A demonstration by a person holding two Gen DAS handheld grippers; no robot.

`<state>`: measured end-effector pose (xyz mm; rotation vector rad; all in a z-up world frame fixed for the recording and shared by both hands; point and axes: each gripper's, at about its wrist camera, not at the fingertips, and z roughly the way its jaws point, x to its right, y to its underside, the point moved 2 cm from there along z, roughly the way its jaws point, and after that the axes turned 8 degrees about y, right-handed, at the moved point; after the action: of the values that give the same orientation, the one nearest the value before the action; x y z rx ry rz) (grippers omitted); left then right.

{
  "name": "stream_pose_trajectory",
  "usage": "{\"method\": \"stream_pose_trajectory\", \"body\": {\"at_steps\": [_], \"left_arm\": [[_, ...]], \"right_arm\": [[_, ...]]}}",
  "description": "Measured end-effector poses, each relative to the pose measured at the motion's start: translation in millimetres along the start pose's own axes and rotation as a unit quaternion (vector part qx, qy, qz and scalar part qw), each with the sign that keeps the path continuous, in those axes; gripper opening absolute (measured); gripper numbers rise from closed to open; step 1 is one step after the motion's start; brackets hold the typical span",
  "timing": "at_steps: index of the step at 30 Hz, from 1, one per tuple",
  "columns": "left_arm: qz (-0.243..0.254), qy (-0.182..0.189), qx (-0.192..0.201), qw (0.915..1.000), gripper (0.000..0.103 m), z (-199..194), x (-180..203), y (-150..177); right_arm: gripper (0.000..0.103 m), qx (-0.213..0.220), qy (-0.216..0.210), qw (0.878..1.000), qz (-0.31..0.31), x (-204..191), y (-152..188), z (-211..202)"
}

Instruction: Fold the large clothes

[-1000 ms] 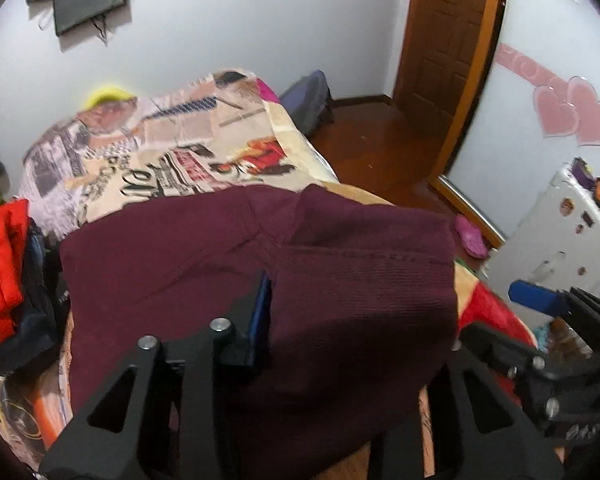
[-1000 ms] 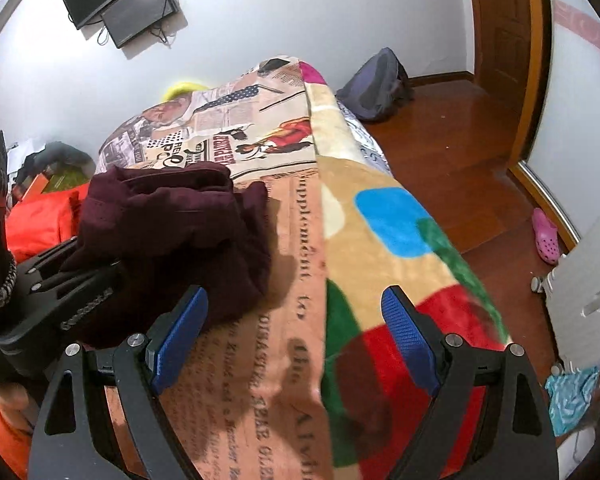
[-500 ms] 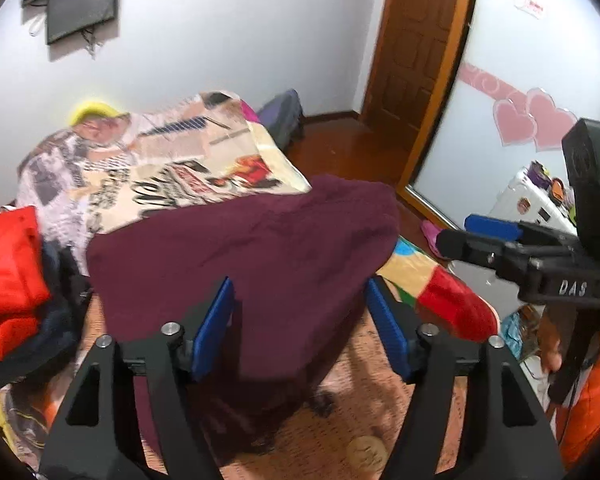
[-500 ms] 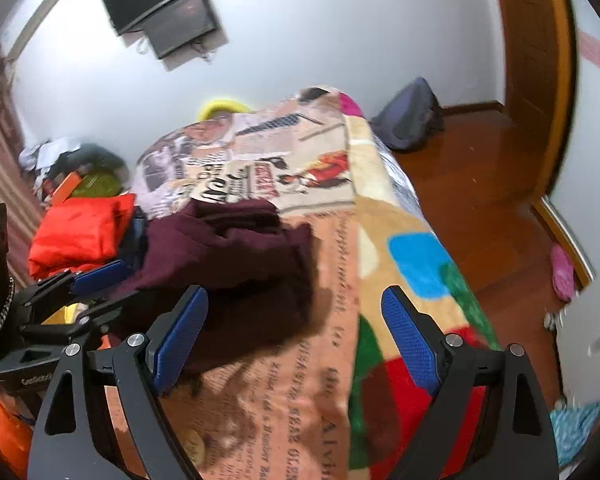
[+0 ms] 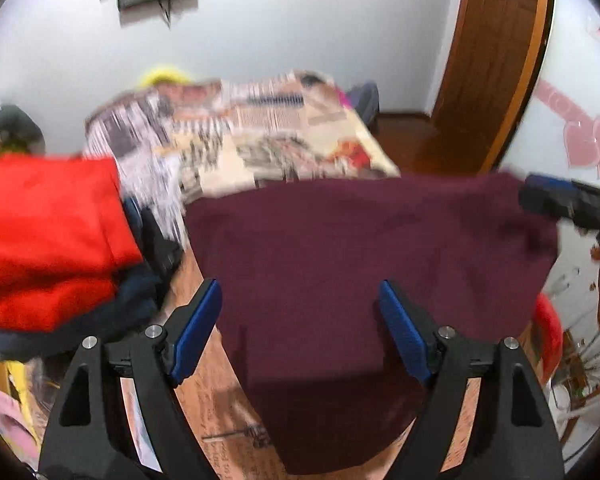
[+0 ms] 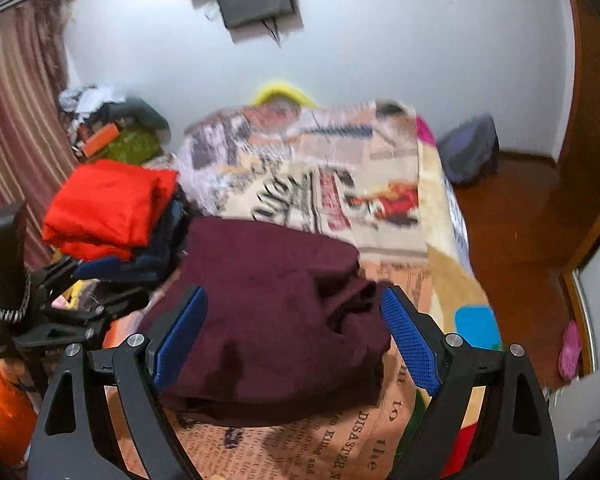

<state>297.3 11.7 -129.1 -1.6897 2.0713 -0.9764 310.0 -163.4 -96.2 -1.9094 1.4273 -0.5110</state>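
A dark maroon garment (image 5: 364, 280) lies folded on the bed's printed blanket; in the right wrist view it (image 6: 276, 312) is a thick bundle with a bunched right edge. My left gripper (image 5: 302, 328) is open and empty, just above the garment's near part. My right gripper (image 6: 296, 336) is open and empty, its blue pads either side of the bundle's near edge. The right gripper also shows at the garment's far right corner (image 5: 556, 204). The left gripper shows at the left (image 6: 80, 292).
A stack of folded clothes with a red piece on top (image 5: 48, 240) (image 6: 108, 208) sits left of the maroon garment. The printed blanket (image 6: 332, 184) covers the bed beyond. A backpack (image 6: 468, 148) and wooden floor (image 6: 520, 220) lie to the right.
One second ago my left gripper held the maroon garment; it has let go and drawn back, open. Both views have swung left and lifted. The garment now lies flat, folded.
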Motion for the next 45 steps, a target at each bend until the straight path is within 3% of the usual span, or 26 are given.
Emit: {"method": "stream_pose_trajectory", "body": {"at_steps": [3,6,7,11,16,21,26,29,32,36,42,45], "left_arm": [[-0.019,0.013,-0.032,0.9992,0.084,25,-6,25],[-0.038,0.026,-0.036,0.9983,0.089,38,-7,41],[-0.038,0.02,-0.033,0.9985,0.093,39,-6,44],[-0.026,0.007,-0.026,0.9993,0.095,40,-1,50],[-0.036,0.01,-0.032,0.9988,0.094,28,-8,42],[-0.032,-0.032,-0.001,0.999,0.094,6,-24,30],[-0.061,-0.057,0.014,0.9964,0.094,-1,-56,16],[-0.102,-0.029,0.001,0.9944,0.094,9,-76,15],[-0.141,0.019,-0.033,0.9892,0.094,30,-88,22],[-0.189,0.113,-0.077,0.9724,0.094,62,-90,35],[-0.246,0.166,-0.089,0.9509,0.096,92,-95,37],[-0.264,0.174,-0.091,0.9443,0.099,102,-97,38]], "right_arm": [[0.087,-0.047,0.012,0.997,0.054,29,15,25],[0.089,-0.088,0.002,0.992,0.087,54,43,43],[0.091,-0.092,0.006,0.992,0.087,59,51,45],[0.095,-0.106,0.005,0.99,0.097,68,75,50],[0.095,-0.118,0.006,0.989,0.088,64,58,41],[0.097,-0.09,0.004,0.995,0.046,53,34,30],[0.097,-0.075,-0.022,0.995,0.055,55,7,35],[0.097,-0.085,-0.035,0.994,0.063,59,1,48],[0.097,-0.127,-0.056,0.987,0.083,66,6,73],[0.097,-0.169,-0.087,0.974,0.122,79,20,101],[0.097,-0.204,-0.15,0.957,0.138,82,21,116],[0.097,-0.234,-0.183,0.942,0.158,83,25,130]]}}
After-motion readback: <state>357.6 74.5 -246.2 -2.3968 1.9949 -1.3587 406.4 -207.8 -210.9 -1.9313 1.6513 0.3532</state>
